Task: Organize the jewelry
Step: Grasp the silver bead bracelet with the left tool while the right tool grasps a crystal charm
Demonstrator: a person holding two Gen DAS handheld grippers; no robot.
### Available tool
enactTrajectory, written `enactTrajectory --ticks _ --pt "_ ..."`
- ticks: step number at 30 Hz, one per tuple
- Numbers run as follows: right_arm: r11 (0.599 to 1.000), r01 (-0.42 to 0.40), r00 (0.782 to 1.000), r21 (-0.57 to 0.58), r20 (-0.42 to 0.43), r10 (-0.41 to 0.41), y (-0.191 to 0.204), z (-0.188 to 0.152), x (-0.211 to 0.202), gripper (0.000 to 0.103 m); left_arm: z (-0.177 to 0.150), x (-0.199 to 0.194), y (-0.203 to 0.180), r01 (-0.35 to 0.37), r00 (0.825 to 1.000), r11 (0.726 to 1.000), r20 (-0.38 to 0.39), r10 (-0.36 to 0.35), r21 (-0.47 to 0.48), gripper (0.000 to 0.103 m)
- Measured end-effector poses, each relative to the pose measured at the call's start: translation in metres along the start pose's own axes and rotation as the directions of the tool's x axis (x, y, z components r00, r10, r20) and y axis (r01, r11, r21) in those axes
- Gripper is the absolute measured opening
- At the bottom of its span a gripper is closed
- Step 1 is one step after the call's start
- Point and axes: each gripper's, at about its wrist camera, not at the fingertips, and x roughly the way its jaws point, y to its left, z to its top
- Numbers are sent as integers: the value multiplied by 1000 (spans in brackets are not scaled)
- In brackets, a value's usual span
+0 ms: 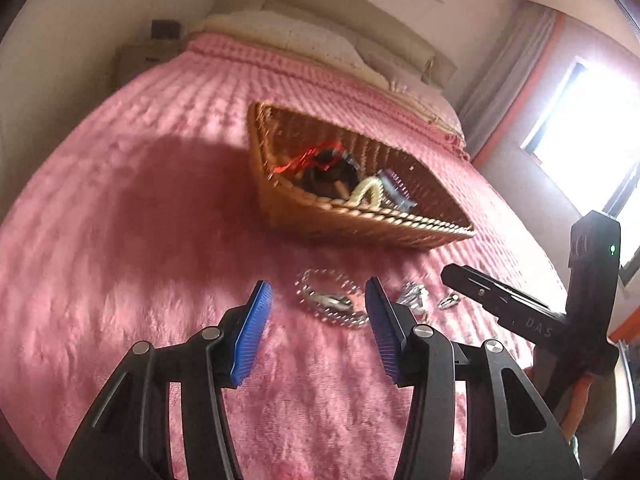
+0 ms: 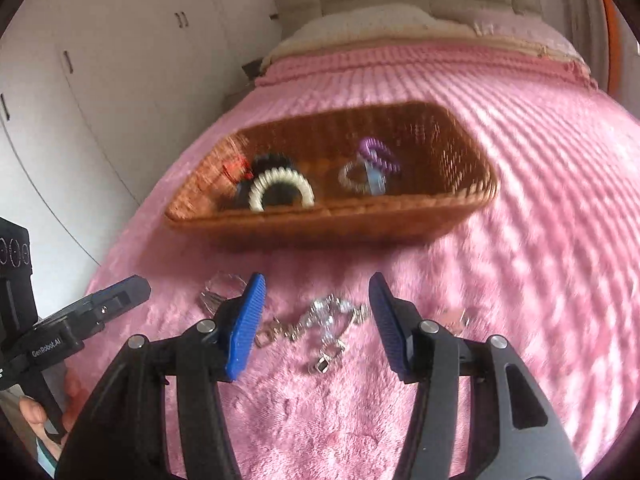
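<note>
A silver bead bracelet (image 1: pixel 330 298) lies on the pink bedspread just ahead of my open left gripper (image 1: pixel 318 292), between its blue pads. A silver chain piece (image 2: pixel 320 324) lies between the blue pads of my open right gripper (image 2: pixel 316 292). A wicker basket (image 1: pixel 400 222) (image 2: pixel 320 220) sits beyond, holding cream (image 2: pixel 280 188), black and purple (image 2: pixel 380 156) coil hair ties and a red cord (image 1: pixel 308 160). Small silver pieces (image 1: pixel 414 296) lie right of the bracelet. Both grippers are empty.
The pink bedspread (image 1: pixel 160 220) covers the bed, with pillows (image 1: pixel 304 36) at the far end. The right gripper shows at the right of the left wrist view (image 1: pixel 520 304). White wardrobe doors (image 2: pixel 80 80) stand at left. A window (image 1: pixel 588 128) is at right.
</note>
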Motion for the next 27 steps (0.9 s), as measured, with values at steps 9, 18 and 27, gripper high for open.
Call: enactTrajectory --ticks 9,18,27 --pt "1000 3 999 -2 -40 -3 -1 -10 19 37 13 46 12 -14 991 1000 -135 11 -18 39" --pt "997 78 992 -14 -103 -79 4 -7 44 26 21 73 -1 -72 982 995 -169 82 65 16" --pt "997 61 997 -46 -37 -63 12 -10 30 8 19 44 0 37 995 999 -97 -37 -3 6"
